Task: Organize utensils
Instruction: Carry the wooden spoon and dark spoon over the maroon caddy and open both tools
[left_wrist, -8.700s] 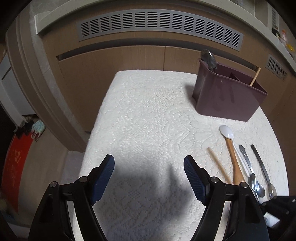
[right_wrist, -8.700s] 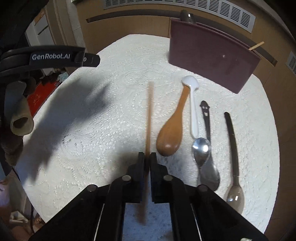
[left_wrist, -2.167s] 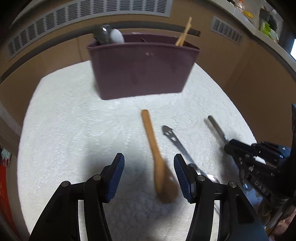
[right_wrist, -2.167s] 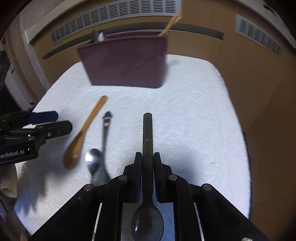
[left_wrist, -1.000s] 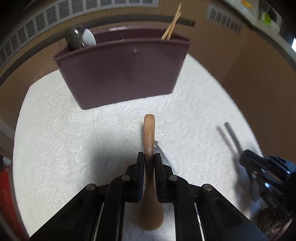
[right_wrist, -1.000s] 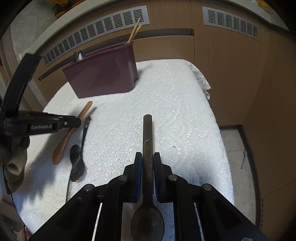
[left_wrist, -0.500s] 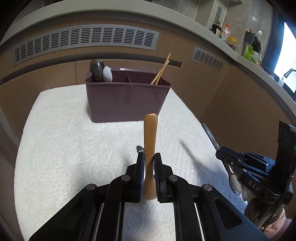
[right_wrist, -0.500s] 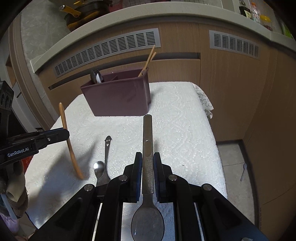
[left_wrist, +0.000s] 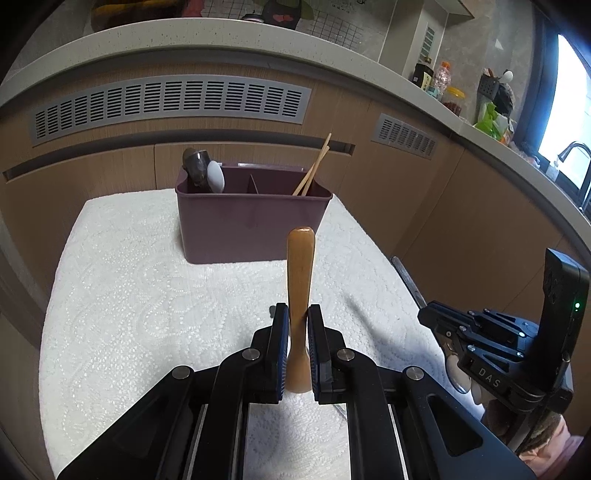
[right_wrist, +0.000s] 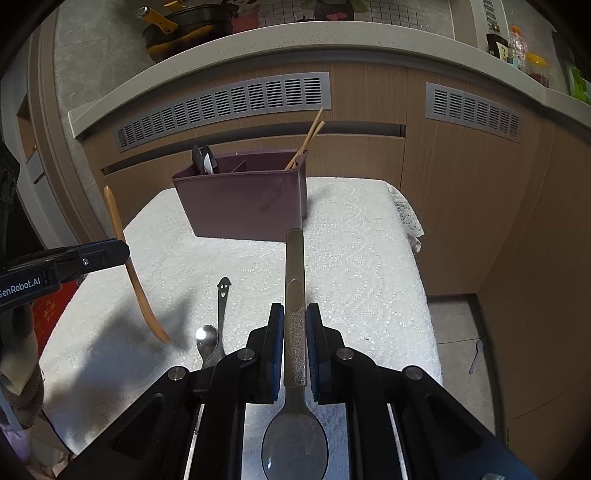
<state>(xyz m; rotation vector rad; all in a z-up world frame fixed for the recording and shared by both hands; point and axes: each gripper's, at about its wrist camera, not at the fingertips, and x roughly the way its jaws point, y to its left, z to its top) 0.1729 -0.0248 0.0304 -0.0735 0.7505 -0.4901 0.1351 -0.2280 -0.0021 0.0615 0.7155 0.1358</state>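
Observation:
My left gripper (left_wrist: 295, 325) is shut on a wooden spoon (left_wrist: 300, 280), held above the table with its handle toward the purple utensil caddy (left_wrist: 251, 218). In the right wrist view the left gripper (right_wrist: 122, 253) and wooden spoon (right_wrist: 129, 266) show at the left. My right gripper (right_wrist: 294, 325) is shut on a long metal spoon (right_wrist: 294, 306), bowl toward the camera. The caddy (right_wrist: 243, 201) holds chopsticks (right_wrist: 306, 138) at the right and spoons (right_wrist: 205, 160) at the left. The right gripper (left_wrist: 439, 321) shows at the right of the left wrist view.
Two metal spoons (right_wrist: 216, 321) lie on the white lace-covered table (right_wrist: 354, 258) in front of the caddy. Wooden cabinets with vents (right_wrist: 229, 107) stand behind the table. The floor (right_wrist: 458, 343) lies to the right of the table edge.
Both grippers have lifted and drawn back from the caddy with their spoons. The wooden spoon is off the table and stands more upright.

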